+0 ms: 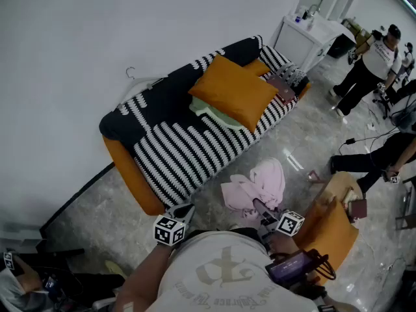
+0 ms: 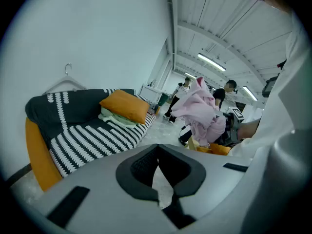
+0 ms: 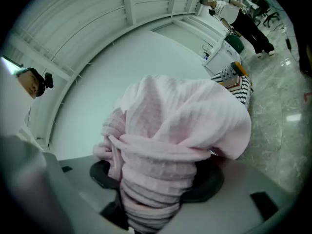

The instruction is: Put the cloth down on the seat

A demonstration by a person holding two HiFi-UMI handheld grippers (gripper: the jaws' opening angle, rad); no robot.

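Note:
A bunched pink cloth (image 1: pixel 257 186) hangs above the floor in front of the sofa, with my right gripper (image 1: pixel 265 212) shut on it. In the right gripper view the cloth (image 3: pixel 175 126) fills the space between the jaws and hides the fingertips of the right gripper (image 3: pixel 156 182). The sofa seat (image 1: pixel 188 151) has a black-and-white striped cover. An orange cushion (image 1: pixel 234 90) lies on it over a pale green cloth (image 1: pixel 211 114). My left gripper (image 1: pixel 184 211) is low at the sofa's near end, shut and empty, its jaws (image 2: pixel 158 152) meeting at the tips. The left gripper view also shows the pink cloth (image 2: pixel 202 111) and the seat (image 2: pixel 92 140).
An orange chair (image 1: pixel 331 229) stands to my right. Behind the sofa runs a white wall with a hanger (image 1: pixel 140 80). A white cabinet (image 1: pixel 309 38) is past the sofa's far end. People (image 1: pixel 370 64) stand and sit at the right. Grey floor (image 1: pixel 292 135) lies between them and the sofa.

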